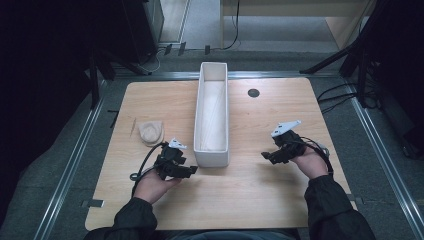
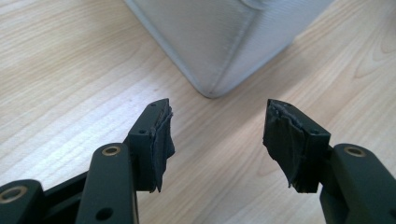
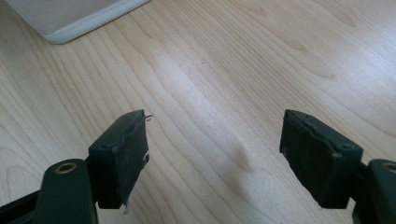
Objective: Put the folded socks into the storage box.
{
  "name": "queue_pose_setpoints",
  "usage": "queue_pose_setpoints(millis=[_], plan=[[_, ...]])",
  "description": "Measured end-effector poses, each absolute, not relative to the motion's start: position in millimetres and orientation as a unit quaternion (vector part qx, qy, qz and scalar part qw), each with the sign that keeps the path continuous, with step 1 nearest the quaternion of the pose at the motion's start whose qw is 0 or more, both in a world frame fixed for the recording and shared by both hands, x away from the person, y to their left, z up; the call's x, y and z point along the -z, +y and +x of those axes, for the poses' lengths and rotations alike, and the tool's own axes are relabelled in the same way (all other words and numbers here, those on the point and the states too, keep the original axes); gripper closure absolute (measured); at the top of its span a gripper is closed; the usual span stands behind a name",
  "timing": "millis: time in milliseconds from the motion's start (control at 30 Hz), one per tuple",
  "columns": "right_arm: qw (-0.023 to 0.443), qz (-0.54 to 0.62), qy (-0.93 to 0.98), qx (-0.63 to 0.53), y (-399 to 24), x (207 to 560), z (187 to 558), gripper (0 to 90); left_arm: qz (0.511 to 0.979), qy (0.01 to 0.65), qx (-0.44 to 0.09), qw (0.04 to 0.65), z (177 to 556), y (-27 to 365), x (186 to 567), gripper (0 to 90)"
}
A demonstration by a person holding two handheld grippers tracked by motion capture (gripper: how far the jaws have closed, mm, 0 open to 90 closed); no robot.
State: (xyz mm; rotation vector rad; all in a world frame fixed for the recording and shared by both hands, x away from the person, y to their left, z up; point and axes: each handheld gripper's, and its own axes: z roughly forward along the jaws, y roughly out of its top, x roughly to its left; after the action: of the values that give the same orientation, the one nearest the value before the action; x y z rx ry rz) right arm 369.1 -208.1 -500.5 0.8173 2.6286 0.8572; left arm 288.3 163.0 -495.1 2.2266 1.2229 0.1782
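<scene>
Black padded jaws of the left gripper [image 2: 217, 140] stand released, nothing between them, aimed at the near corner of the long white rectangular plastic trough [image 1: 212, 112] just ahead on the pale wooden surface [image 1: 260, 190]. Right gripper [image 3: 212, 158] likewise released, over bare wood. Beige crumpled cloth [image 1: 151, 132] lies left of the trough, apart from it.

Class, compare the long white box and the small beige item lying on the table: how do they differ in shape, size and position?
The white box is long, narrow and straight-walled; the beige item is small, rounded and low. The box runs lengthwise down the middle of the table, while the beige item lies to its left, apart from it. The box's near end sits between the left claw and the right claw; the beige item lies just beyond the left claw. Both rest on the wooden table, and neither is held.
</scene>
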Motion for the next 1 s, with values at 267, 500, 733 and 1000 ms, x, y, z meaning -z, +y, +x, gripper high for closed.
queue_pose_setpoints(millis=[267,500,733,1000], plan=[[0.129,0.283,0.904,-0.293,-209,500,369,23.5,0.841,0.44,-0.071,0.307,290,166,487,42.1],[0.13,0.285,0.902,-0.296,-212,500,368,23.5,0.841,0.438,-0.062,0.311,291,168,487,31.6],[0.129,0.285,0.902,-0.296,-210,500,369,23.5,0.839,0.448,-0.062,0.303,293,174,489,33.5],[0.128,0.288,0.902,-0.294,-211,500,368,23.5,0.828,0.472,-0.065,0.295,296,184,490,33.9]])
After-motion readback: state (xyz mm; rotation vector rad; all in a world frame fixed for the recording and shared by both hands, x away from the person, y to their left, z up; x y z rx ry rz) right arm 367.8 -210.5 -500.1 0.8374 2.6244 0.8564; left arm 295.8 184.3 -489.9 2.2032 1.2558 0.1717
